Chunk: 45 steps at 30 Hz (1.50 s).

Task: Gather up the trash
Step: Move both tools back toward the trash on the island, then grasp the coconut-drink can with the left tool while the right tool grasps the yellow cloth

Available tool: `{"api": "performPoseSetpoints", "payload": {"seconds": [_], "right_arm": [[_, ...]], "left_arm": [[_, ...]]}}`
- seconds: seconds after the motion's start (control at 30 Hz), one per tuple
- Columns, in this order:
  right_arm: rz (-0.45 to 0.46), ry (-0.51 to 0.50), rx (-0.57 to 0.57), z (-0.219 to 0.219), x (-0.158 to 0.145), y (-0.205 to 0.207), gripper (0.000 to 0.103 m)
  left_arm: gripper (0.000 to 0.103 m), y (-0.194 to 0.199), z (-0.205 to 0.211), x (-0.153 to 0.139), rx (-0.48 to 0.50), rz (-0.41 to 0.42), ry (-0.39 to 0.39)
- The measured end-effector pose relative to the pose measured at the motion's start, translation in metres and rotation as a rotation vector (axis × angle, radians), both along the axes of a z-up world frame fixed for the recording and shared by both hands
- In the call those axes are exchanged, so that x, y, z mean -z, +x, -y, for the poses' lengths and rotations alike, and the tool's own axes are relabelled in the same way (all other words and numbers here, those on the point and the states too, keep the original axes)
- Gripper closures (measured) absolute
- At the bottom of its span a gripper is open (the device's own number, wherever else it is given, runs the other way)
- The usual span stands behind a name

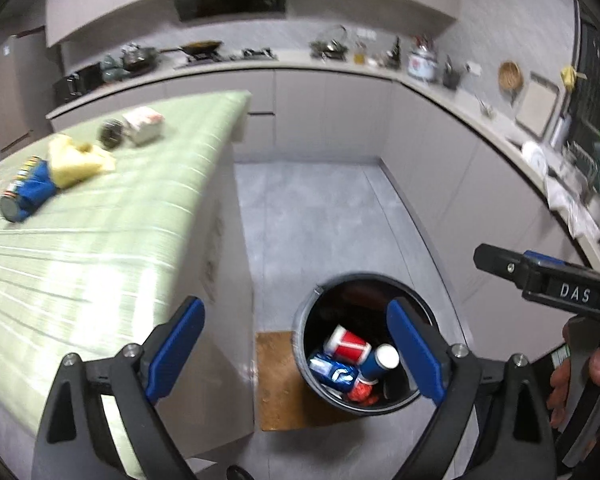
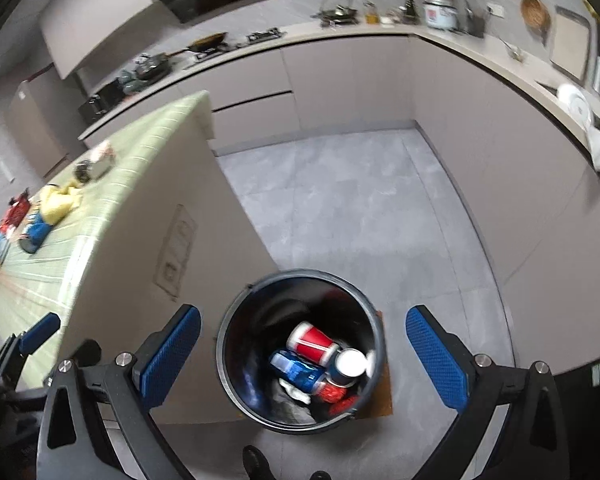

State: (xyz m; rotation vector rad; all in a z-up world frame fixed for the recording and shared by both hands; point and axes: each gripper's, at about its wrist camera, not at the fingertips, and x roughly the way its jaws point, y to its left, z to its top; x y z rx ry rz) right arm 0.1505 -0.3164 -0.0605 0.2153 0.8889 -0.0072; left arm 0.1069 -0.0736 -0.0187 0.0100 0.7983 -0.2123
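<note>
A black round trash bin stands on the floor beside the table. In it lie a red paper cup, a blue cup and a blue wrapper. My left gripper hangs open above the gap between table and bin, with nothing between its blue pads. My right gripper is open and empty right over the bin. On the green-clothed table lie a blue can-like piece, a yellow wrapper, a dark can and a white packet.
A brown mat lies under the bin. Grey cabinets and a cluttered counter run along the back and right. A hand grips the right tool. Red items sit at the table's far left. A shoe shows below.
</note>
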Motion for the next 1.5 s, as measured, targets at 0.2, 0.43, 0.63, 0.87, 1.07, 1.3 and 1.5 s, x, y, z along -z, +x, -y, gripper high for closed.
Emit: {"api": "performPoseSetpoints", "payload": {"seconds": [0.2,0.43,0.63,0.87,1.07,1.3,1.5], "right_arm": [[0.077,0.001,-0.119,-0.054,-0.030,0.015,0.000],[0.131,-0.007,-0.248,-0.130,-0.049,0.038,0.000],[0.142,-0.008,-0.314,-0.189,-0.056,0.060,0.000],[0.131,-0.028,-0.389,-0.272,-0.055,0.091,0.000],[0.111,-0.033,-0.425,-0.331,-0.046,0.126,0.000],[0.076,-0.044,-0.427,-0.379,-0.027,0.161,0.000],[0.031,-0.061,-0.422,-0.399,-0.008,0.189,0.005]], "left_arm": [[0.009,-0.003,-0.062,-0.018,-0.123,0.069,0.011],[0.009,-0.005,-0.147,-0.021,-0.285,0.099,0.012],[0.009,0.003,-0.214,-0.017,-0.369,0.092,0.000],[0.009,0.027,-0.275,-0.008,-0.416,0.074,-0.015],[0.009,0.056,-0.319,-0.003,-0.439,0.063,-0.036],[0.010,0.097,-0.352,0.009,-0.421,0.038,-0.072],[0.010,0.133,-0.370,0.015,-0.386,0.021,-0.087]]}}
